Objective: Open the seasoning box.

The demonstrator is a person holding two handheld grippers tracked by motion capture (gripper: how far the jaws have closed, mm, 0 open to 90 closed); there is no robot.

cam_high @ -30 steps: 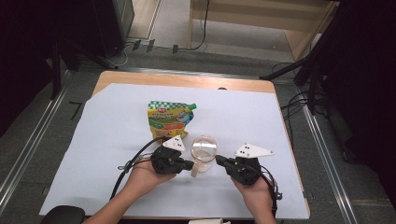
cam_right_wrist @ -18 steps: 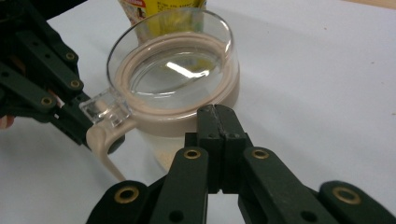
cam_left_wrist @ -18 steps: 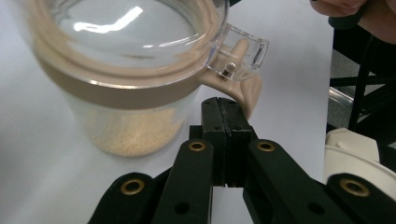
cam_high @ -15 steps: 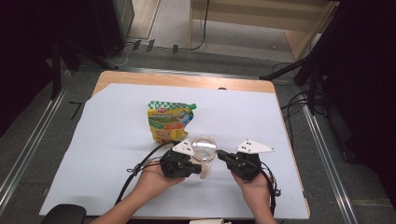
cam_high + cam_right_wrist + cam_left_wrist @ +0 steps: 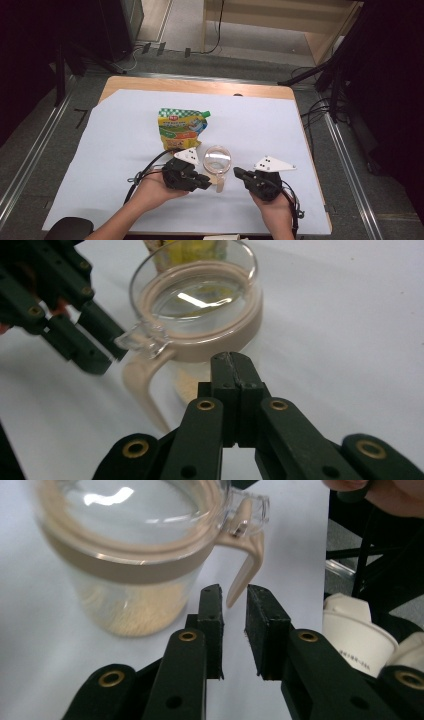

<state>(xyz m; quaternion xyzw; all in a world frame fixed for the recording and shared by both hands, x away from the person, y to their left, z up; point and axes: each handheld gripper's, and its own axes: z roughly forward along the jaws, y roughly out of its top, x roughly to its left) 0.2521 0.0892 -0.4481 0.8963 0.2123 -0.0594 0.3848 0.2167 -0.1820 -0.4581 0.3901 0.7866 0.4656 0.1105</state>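
Note:
A clear glass jar (image 5: 217, 159) with a beige band, a clear lid and a beige lever latch (image 5: 219, 184) stands at the table's near middle; pale grains lie at its bottom (image 5: 132, 615). My left gripper (image 5: 206, 183) is just left of the latch. In the left gripper view its jaws (image 5: 234, 605) stand open by a narrow gap, and the latch tip (image 5: 240, 582) hangs just ahead of that gap, not touched. My right gripper (image 5: 238, 173) is shut, its tip (image 5: 231, 360) close against the jar's side (image 5: 200, 310).
A yellow and green spouted pouch (image 5: 181, 129) lies flat just behind the jar. A white sheet (image 5: 100, 165) covers the table, bare to the left and right. White paper cups (image 5: 357, 640) sit low beside the table's edge in the left gripper view.
My left gripper has shifted right, toward the jar's latch, then eased back a little. The right gripper and the jar have stayed almost still.

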